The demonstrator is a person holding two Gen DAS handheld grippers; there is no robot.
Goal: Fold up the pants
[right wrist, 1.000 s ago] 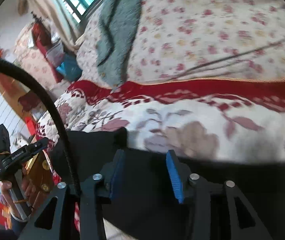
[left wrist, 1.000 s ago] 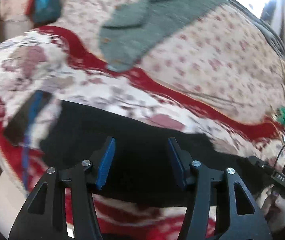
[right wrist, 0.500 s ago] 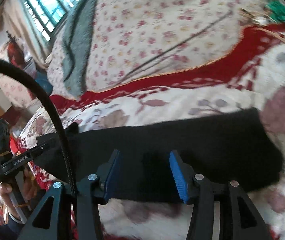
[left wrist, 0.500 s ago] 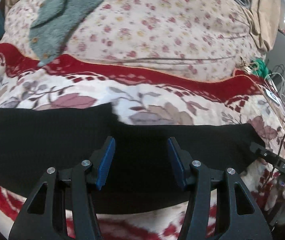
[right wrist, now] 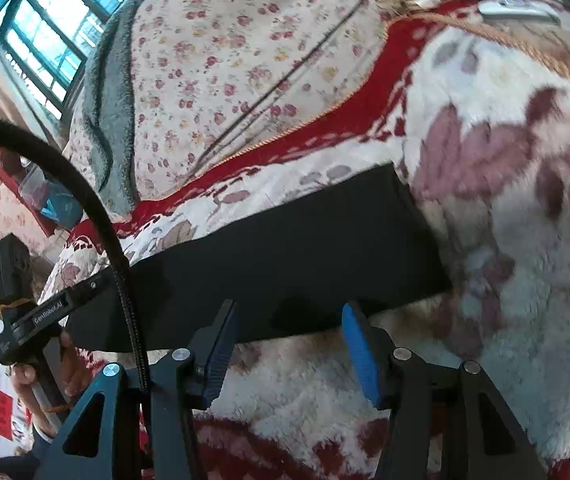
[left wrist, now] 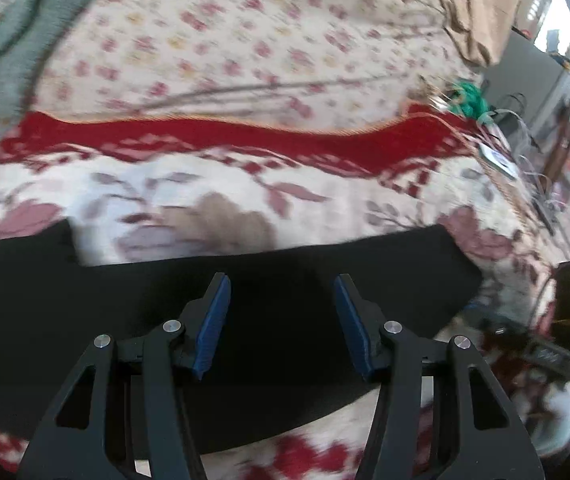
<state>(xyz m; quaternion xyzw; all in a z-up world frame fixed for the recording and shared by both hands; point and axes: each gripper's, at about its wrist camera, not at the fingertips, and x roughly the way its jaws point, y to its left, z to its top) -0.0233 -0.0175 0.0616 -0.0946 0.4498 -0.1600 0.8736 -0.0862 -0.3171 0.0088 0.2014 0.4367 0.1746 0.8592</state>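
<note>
The black pants [left wrist: 277, 320] lie flat in a long strip across the white and red floral blanket [left wrist: 213, 184]; they also show in the right wrist view [right wrist: 293, 248]. My left gripper [left wrist: 281, 288] is open and empty, held over the middle of the pants. My right gripper [right wrist: 289, 312] is open and empty, just above the near edge of the pants toward their right end. The other gripper shows at the left edge of the right wrist view [right wrist: 37, 312], held in a hand.
A cream flowered quilt [left wrist: 245, 40] lies beyond the red border. A grey-green blanket [right wrist: 105, 120] lies on it at the far left. Green cord and cables [left wrist: 473, 96] lie at the bed's right edge. A window [right wrist: 53, 32] is far left.
Both grippers have shifted right along the pants and stayed open. The right end of the pants has come further into both views. The pants have not moved.
</note>
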